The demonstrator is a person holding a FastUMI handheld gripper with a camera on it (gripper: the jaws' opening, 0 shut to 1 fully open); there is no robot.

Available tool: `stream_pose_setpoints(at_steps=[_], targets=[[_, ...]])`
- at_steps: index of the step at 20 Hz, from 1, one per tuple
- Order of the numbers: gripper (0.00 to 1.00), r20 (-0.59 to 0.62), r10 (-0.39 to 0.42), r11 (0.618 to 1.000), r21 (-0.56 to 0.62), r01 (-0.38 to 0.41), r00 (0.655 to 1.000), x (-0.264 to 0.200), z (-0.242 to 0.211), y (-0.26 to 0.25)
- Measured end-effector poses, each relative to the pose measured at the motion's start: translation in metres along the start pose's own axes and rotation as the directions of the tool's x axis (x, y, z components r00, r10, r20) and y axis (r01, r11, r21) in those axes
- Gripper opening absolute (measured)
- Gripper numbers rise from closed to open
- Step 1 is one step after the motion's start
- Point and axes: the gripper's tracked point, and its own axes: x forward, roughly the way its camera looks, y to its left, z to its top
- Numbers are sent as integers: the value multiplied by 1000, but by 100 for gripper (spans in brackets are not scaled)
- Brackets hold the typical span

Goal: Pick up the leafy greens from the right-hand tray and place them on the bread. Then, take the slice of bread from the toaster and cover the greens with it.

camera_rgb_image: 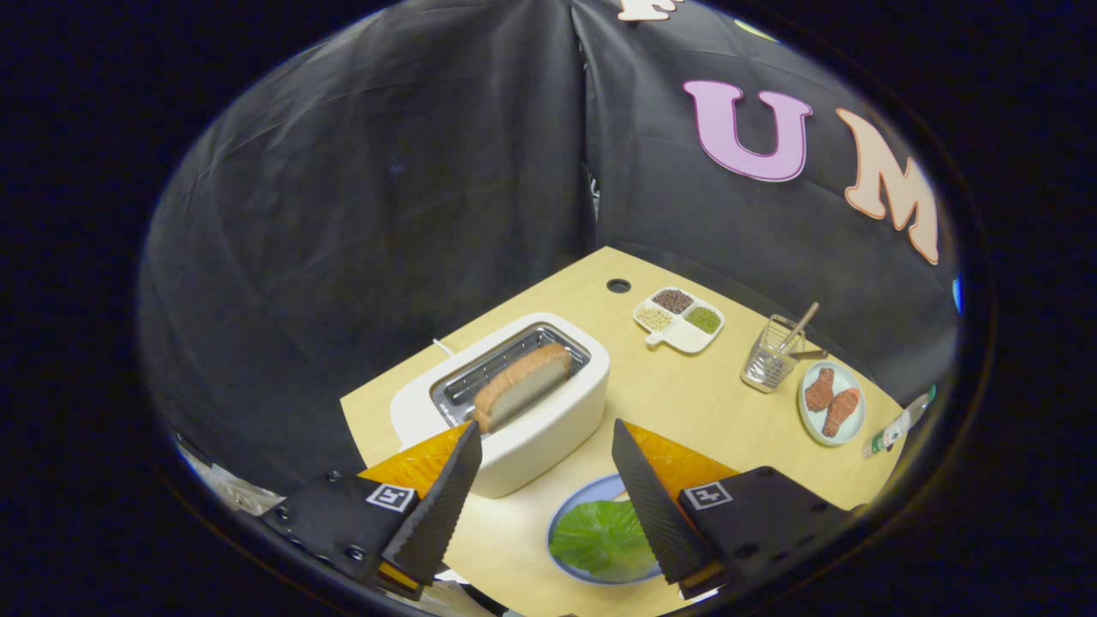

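Greens (600, 538) lie on the plate (576, 506) between my fingers; any bread beneath is hidden. My gripper (548, 493) is spread and empty. Bread (521, 386) stands in the toaster (548, 428) just ahead. I should pinch its crust edge squarely and lift straight up.

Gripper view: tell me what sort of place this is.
Probably a staged kitchen tabletop in a recording booth: a toaster holding a bread slice, leafy greens on a plate, and a black cloth wall behind. The hand-held gripper hangs open above the table.
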Motion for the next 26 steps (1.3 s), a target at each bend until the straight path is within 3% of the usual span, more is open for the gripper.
stream_pose_setpoints(at_steps=[7,17,19,25,26], targets=[[98,-5,17,999,43,-17,1000,30,31,13],[94,-57,7,993,119,0,998,76,25,10],[90,-70,16,991,133,-6,997,81,22,11],[64,-89,4,989,146,9,996,87,20,13],[50,-80,-8,987,160,21,997,85,22,8]])
